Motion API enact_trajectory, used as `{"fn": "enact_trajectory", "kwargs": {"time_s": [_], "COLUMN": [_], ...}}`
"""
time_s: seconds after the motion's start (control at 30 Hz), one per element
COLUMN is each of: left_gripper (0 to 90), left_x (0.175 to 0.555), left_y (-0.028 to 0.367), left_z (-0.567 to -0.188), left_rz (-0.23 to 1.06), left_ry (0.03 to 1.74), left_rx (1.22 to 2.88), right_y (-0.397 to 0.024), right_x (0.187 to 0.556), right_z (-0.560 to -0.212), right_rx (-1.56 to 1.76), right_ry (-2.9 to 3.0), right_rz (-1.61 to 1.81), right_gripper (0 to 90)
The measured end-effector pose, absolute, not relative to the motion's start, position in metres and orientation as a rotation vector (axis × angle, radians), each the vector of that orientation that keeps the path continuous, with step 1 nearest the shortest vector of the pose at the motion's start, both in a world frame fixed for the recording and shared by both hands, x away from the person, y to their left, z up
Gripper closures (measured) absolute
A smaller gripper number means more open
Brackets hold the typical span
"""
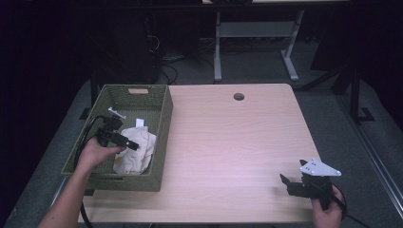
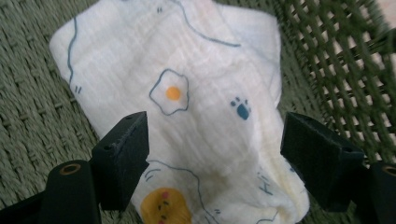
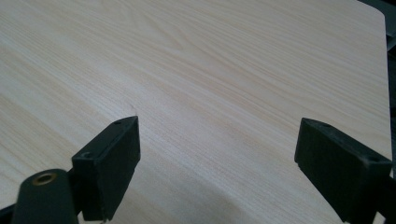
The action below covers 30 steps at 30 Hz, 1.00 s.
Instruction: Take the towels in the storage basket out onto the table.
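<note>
Your left gripper is down inside the green woven basket, jaws spread wide and hovering over the folded white cloth (egg and paw prints on it). The cloth lies on the basket floor, toward the near right corner in the high view, close to the right wall. Nothing is pinched yet; in the left gripper view both jaws sit above the fabric with the cloth bulging between them.

Looks like the step is picking the cloth out. To do it well:
- Drop straight down so both jaws press into the fabric, not just skim the top layer (a single layer will unfold and drag).
- Aim for the raised fold between the jaws; that bunch should give the thickest bite.
- Keep the right-hand jaw in that view off the basket wall, the weave is close and could snag.
- Close fully before lifting, then lift high enough for the hanging part to pass the rim.

Your right gripper is parked low over the bare wooden table at the near right corner, well apart from the basket, jaws wide and holding nothing. Leave it there, or bring it in only if the cloth needs a second grip once it's out.
</note>
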<state>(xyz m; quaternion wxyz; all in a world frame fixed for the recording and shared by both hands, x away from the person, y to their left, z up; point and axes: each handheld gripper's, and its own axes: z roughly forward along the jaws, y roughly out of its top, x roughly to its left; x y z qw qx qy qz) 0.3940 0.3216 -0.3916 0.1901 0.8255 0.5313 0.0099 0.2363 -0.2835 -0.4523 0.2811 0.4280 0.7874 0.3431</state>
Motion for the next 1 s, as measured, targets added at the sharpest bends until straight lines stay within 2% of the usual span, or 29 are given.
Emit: {"fn": "enact_trajectory", "kwargs": {"time_s": [0.4, 0.57, 0.63, 0.97, 1.0], "left_gripper": [26.6, 31.3, 34.8, 64.3, 64.3], "left_x": [0.396, 0.396, 0.397, 0.397, 0.397], "left_y": [0.313, 0.309, 0.309, 0.309, 0.311], "left_z": [-0.409, -0.415, -0.417, -0.42, -0.42], "left_rz": [-0.016, -0.017, -0.003, -0.02, -0.022], "left_ry": [1.527, 1.528, 1.526, 1.538, 1.531], "left_rx": [2.44, 2.512, 2.533, 2.539, 2.549], "right_y": [-0.284, -0.285, -0.285, -0.285, -0.285], "right_x": [0.236, 0.236, 0.236, 0.236, 0.236], "right_z": [-0.452, -0.451, -0.451, -0.45, -0.45], "right_rx": [1.148, 1.147, 1.148, 1.144, 1.144], "right_ry": [2.107, 2.103, 2.102, 2.095, 2.095], "right_rz": [0.923, 0.925, 0.926, 0.928, 0.928], "right_gripper": [13.9, 13.9, 13.8, 13.9, 13.9]}}
